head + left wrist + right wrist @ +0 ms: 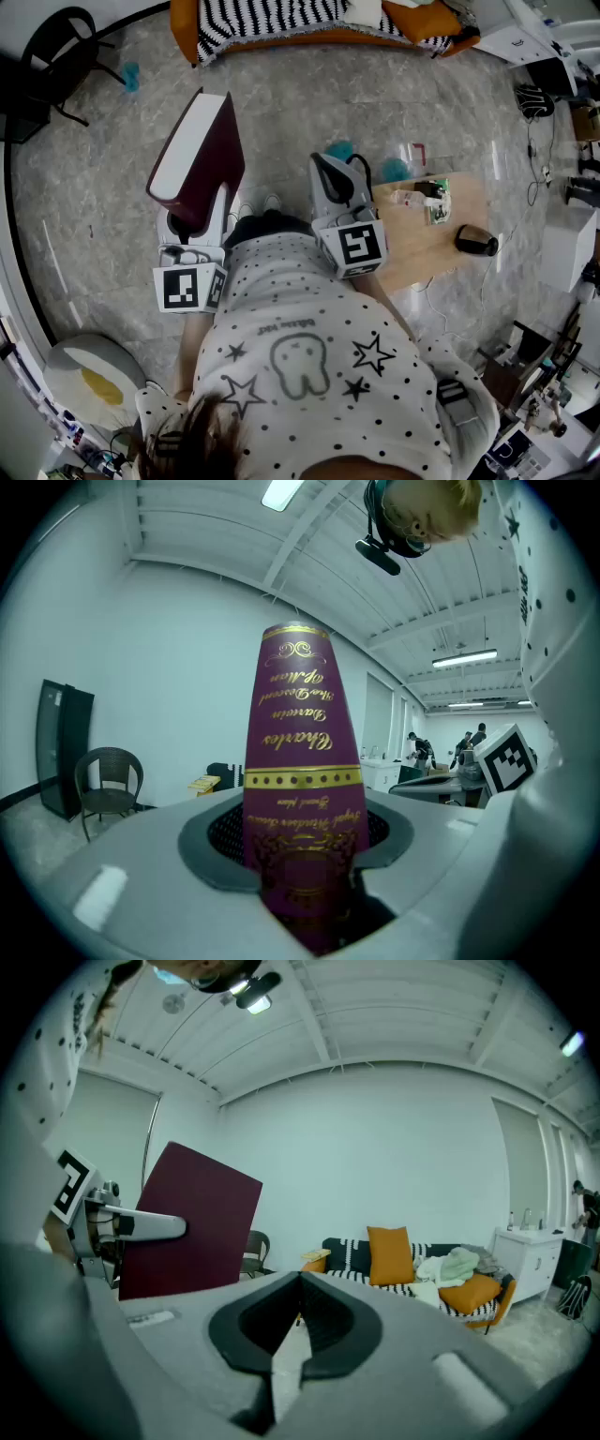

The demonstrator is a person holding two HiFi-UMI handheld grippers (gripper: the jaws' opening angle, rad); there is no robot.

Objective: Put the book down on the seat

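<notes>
Book [194, 150] gripped in left tongs [194, 223], right tongs [330, 176] closed, empty, alongside

A maroon book with gold spine lettering [298, 761] is held upright between the grey jaws of the left gripper [305, 855]; a dark wicker chair [108, 785] is seen left of the book.

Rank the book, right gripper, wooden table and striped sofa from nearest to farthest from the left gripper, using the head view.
1. The book: clamped between the jaws of the left gripper.
2. The right gripper: alongside, to its right.
3. The wooden table: low, beyond the right gripper.
4. The striped sofa: farthest, ahead at the top edge.
</notes>
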